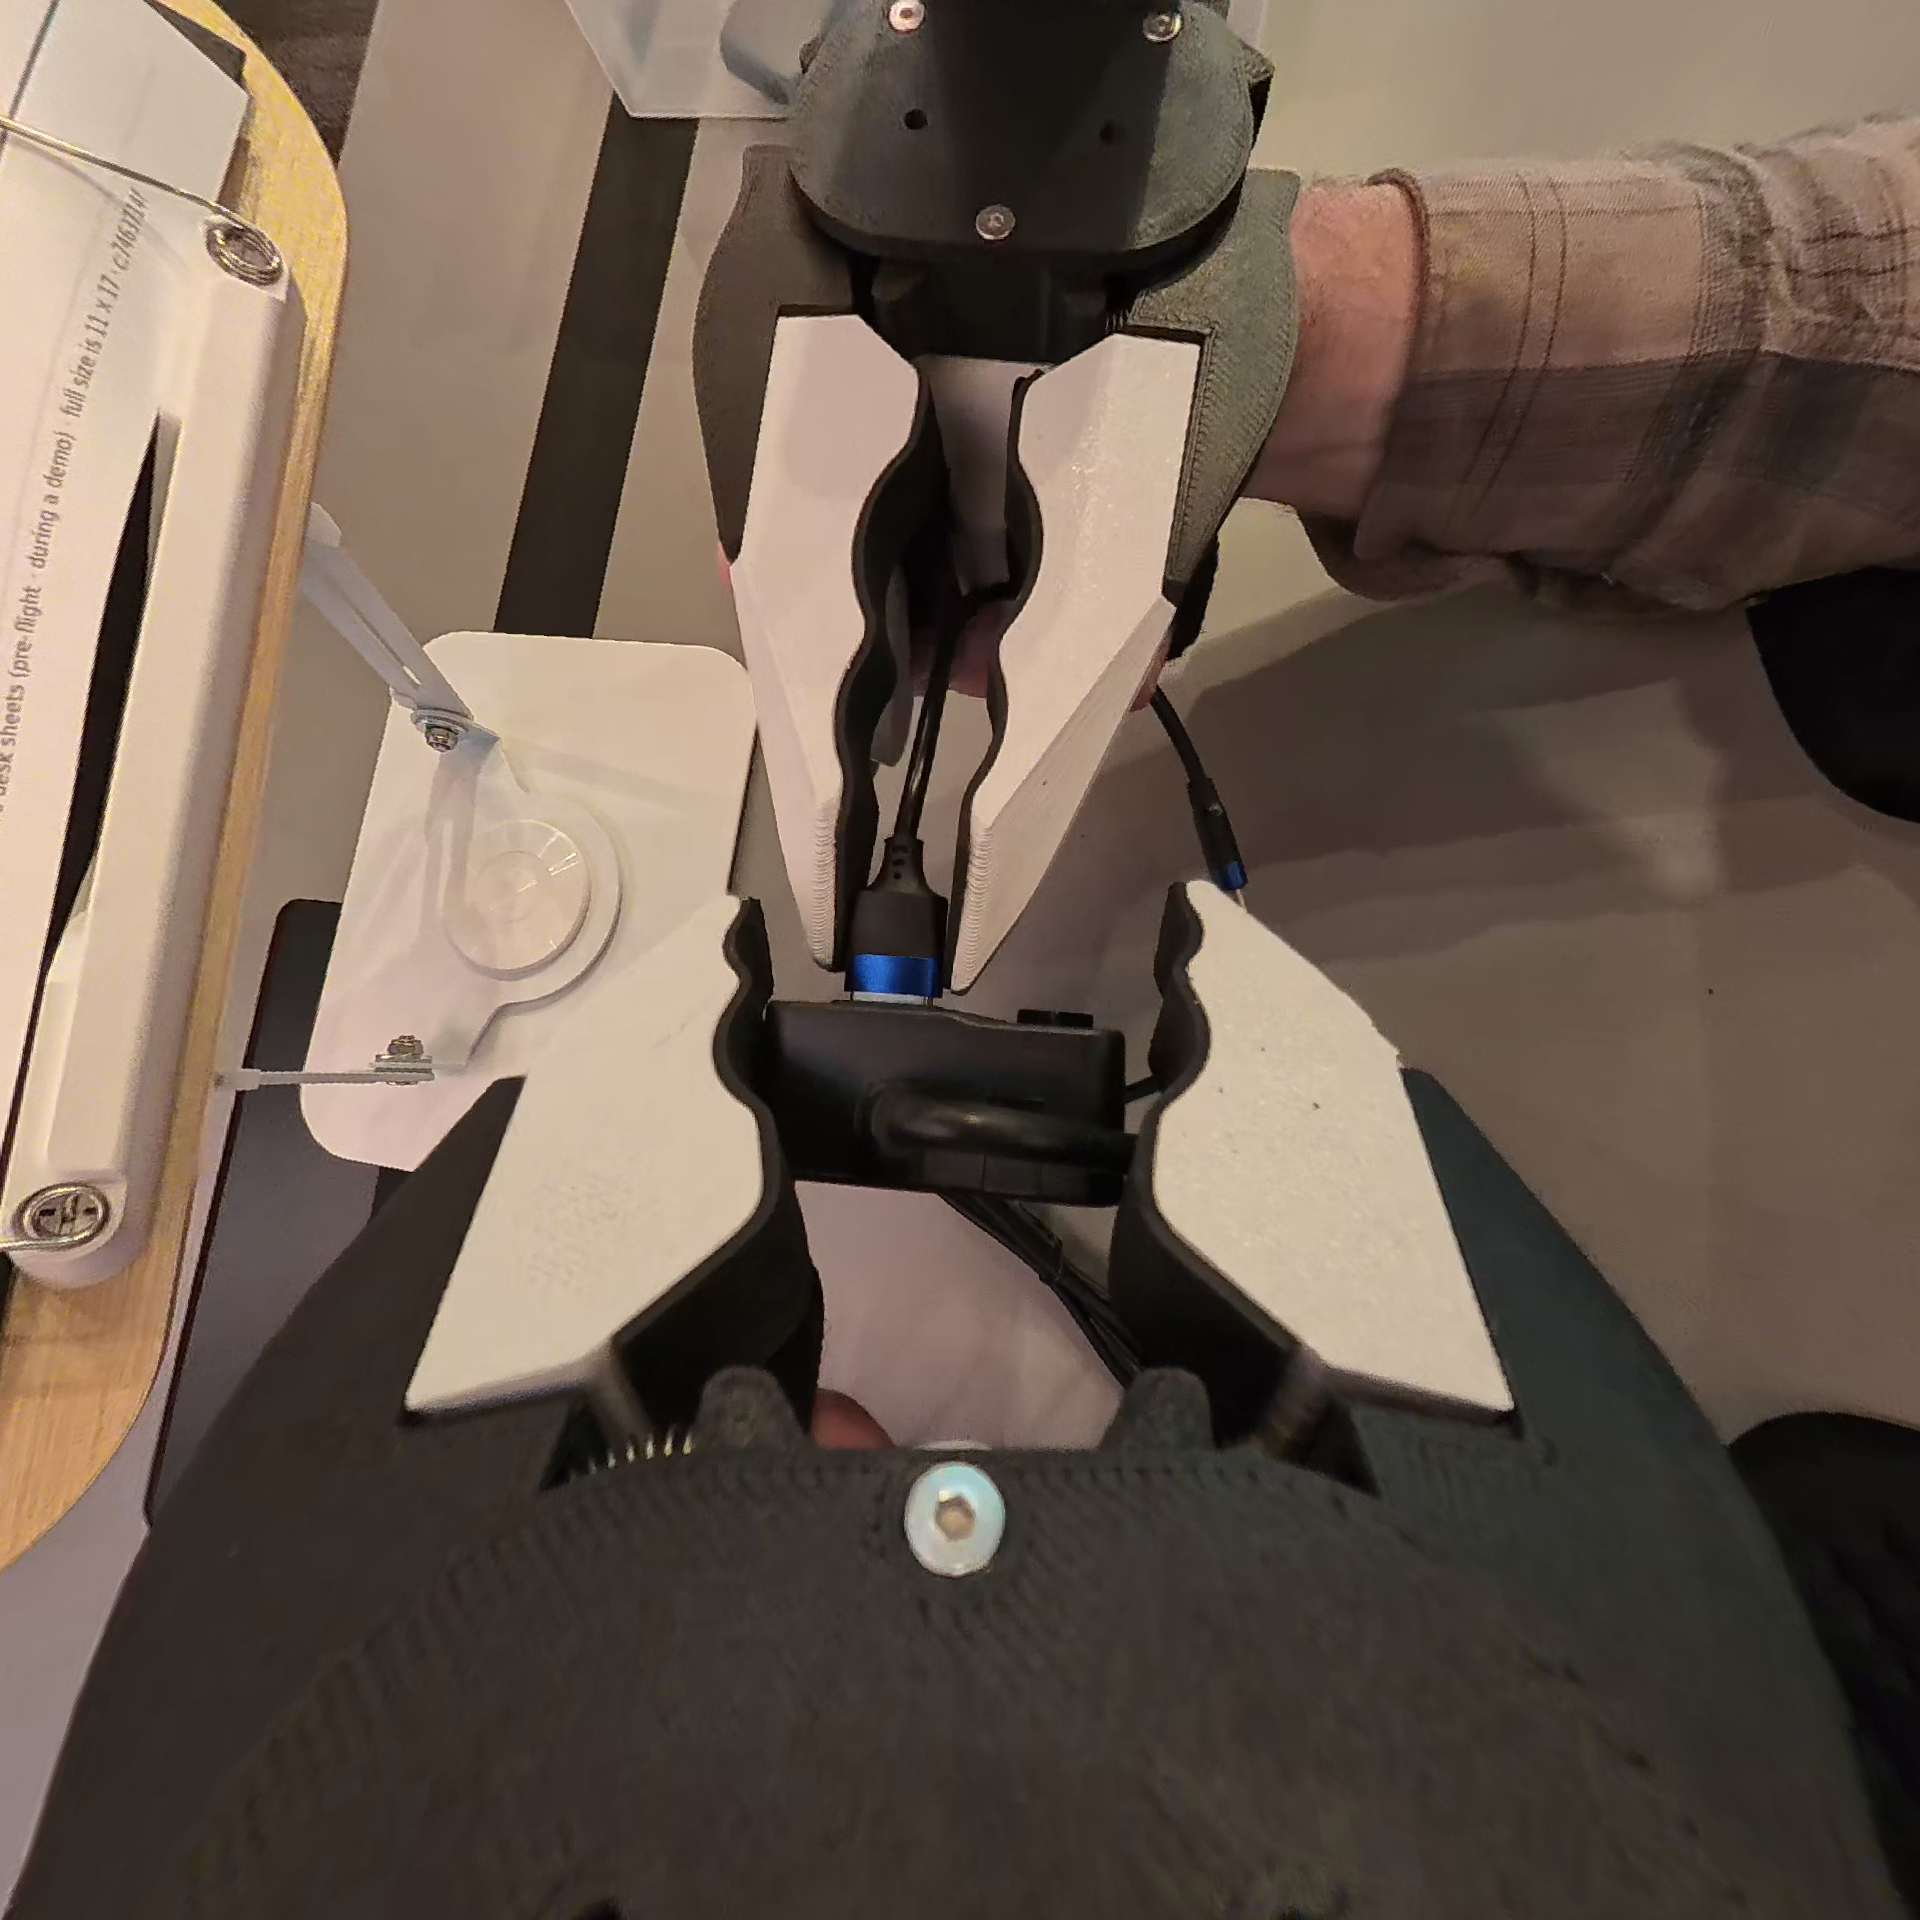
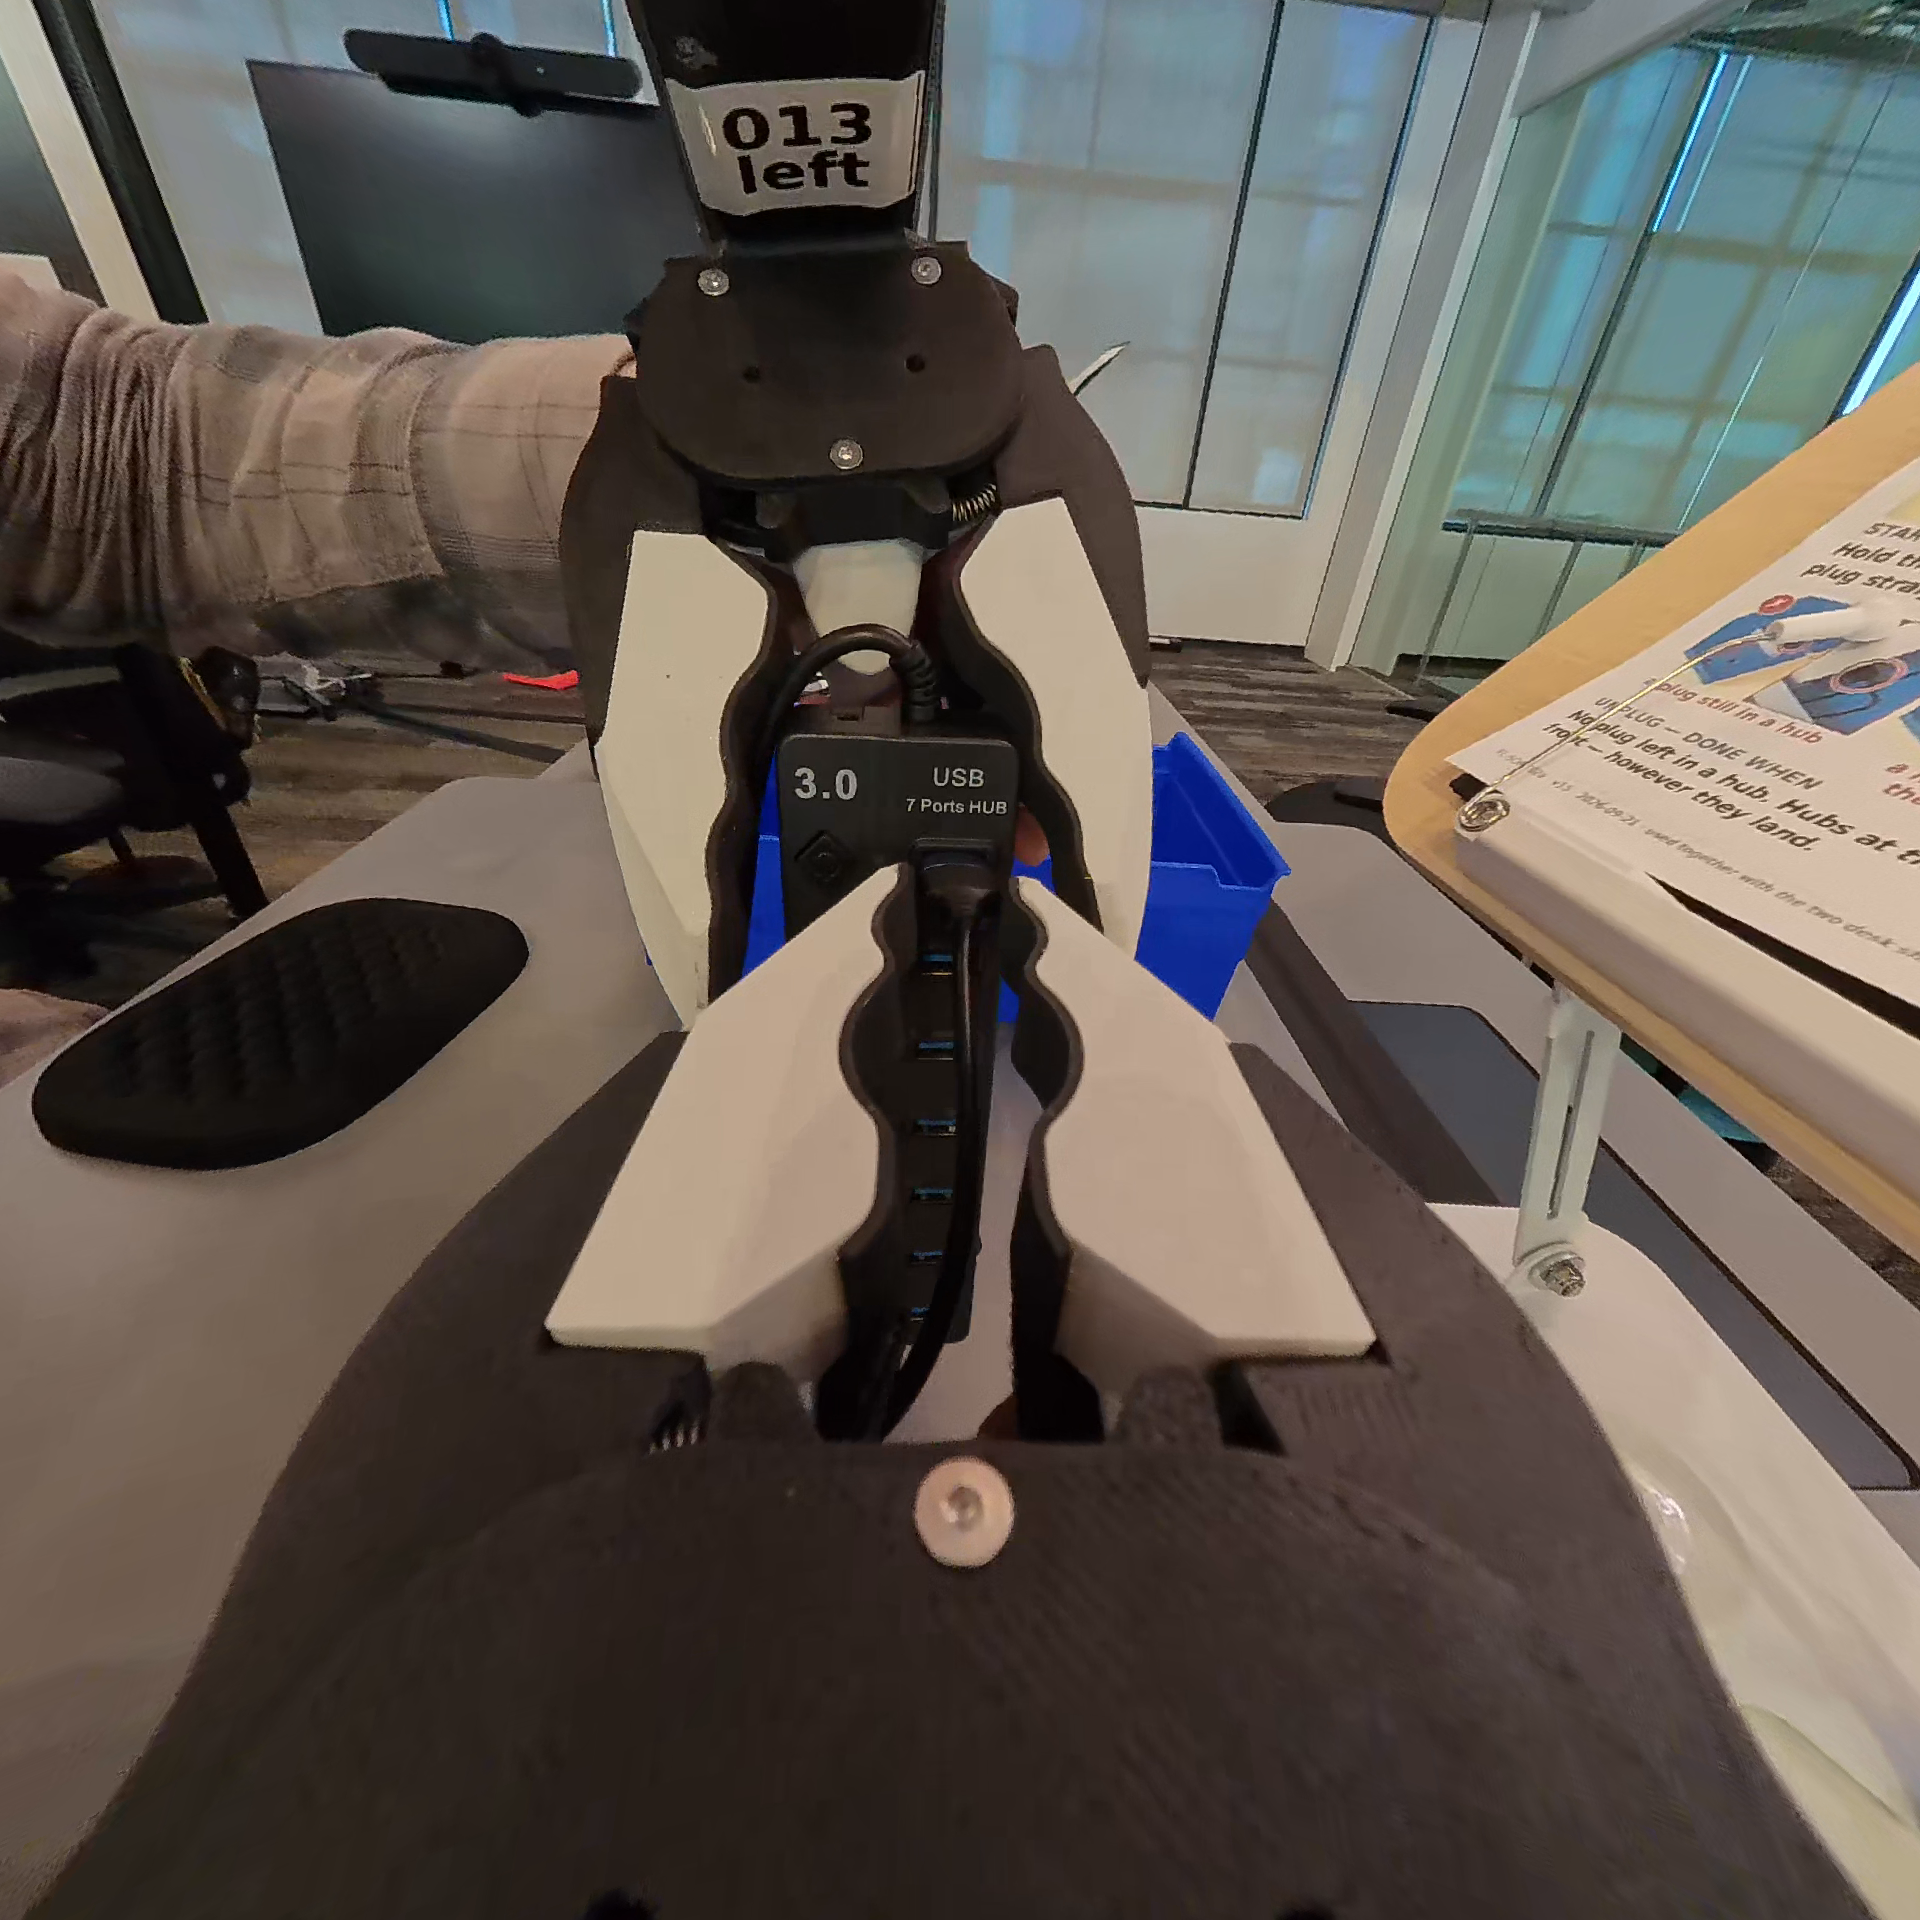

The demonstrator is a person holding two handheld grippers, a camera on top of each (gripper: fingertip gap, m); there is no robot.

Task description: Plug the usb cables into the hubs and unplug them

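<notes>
Down the middle of the left wrist view, the left gripper (image 1: pixel 961 1081) clamps the black hub (image 1: pixel 940 1107) by its two ends, its fingers spread about as wide as the hub's width. From the top of the frame the right gripper (image 1: pixel 899 935) reaches in, nearly closed on the black plug (image 1: pixel 899 914) with a blue ring, right at the hub's edge. A second loose cable end (image 1: pixel 1210 821) hangs just right of it. In the right wrist view, the plug (image 2: pixel 951 878) sits in the hub's (image 2: pixel 899 795) top port, a blue bin (image 2: pixel 1195 883) behind.
</notes>
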